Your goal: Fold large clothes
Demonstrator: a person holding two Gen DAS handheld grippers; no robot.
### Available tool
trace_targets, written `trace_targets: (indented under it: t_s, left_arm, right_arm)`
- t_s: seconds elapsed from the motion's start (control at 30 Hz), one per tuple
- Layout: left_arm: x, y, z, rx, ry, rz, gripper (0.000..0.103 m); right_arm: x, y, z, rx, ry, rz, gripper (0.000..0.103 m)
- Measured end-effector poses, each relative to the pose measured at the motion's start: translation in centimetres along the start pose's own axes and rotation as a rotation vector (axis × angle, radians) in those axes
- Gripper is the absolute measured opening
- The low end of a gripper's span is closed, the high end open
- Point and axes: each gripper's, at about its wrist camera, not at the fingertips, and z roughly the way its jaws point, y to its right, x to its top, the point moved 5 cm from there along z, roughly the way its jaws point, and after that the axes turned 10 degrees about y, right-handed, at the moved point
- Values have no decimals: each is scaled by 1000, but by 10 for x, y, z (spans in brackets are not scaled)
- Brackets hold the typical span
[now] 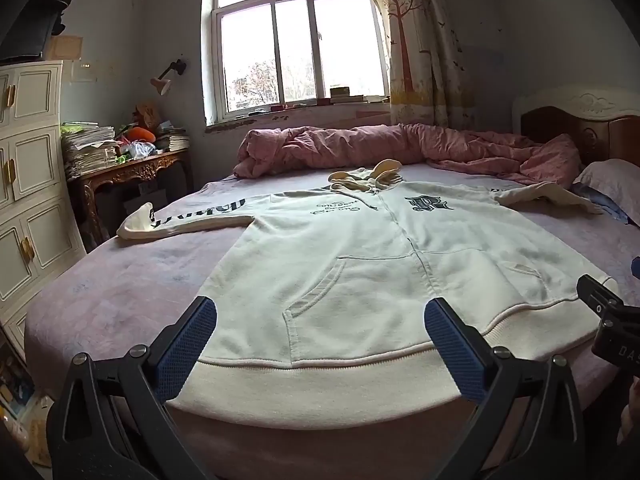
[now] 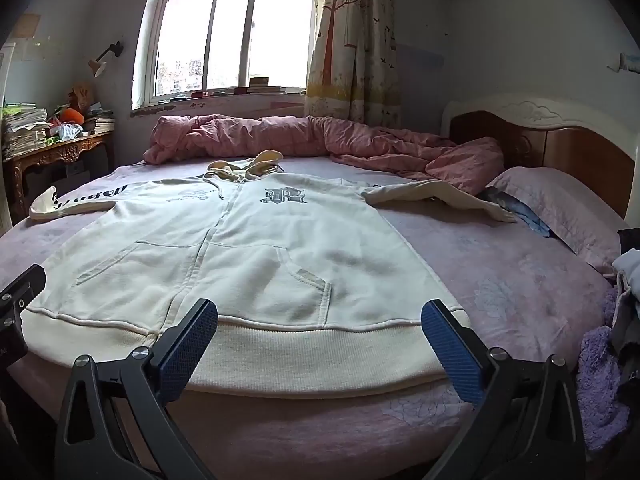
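Cream zip hoodie (image 1: 360, 264) spread flat, front up, on pink bed (image 1: 120, 288); left gripper (image 1: 320, 344) and right gripper (image 2: 320, 344) gaping wide, empty, above ribbed hem (image 2: 304, 348). Soft, thick, limp; best pinched at hem corners.

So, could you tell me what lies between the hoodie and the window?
A rumpled pink quilt lies along the bed's far edge, between hoodie and window; both views show it.

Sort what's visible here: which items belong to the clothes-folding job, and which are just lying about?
Belongs to the job:
- cream zip-up hooded sweatshirt spread flat on the bed
- left gripper, open
- right gripper, open
- mauve bedsheet as the work surface

Just lying about:
- rumpled pink quilt
- pink pillow
- stacked papers on the carved wooden desk
- fuzzy purple cloth
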Motion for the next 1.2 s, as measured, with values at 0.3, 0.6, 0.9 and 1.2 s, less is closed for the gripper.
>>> trace_targets:
  t_s: [0.3,0.6,0.9,1.2]
  left_arm:
    - [-3,0,5,1,-16,-2,103]
    - [-4,-4,6,-19,-22,-22,103]
    - [-5,-5,7,-31,-35,-32,103]
    - [-6,-1,8,-35,-36,-17,103]
  right_arm:
    - [-2,0,1,-2,-4,4,103]
    - [-5,1,3,7,-10,4,103]
    - [-4,-2,2,-3,-5,0,103]
    - [-5,-2,2,-4,-11,-2,103]
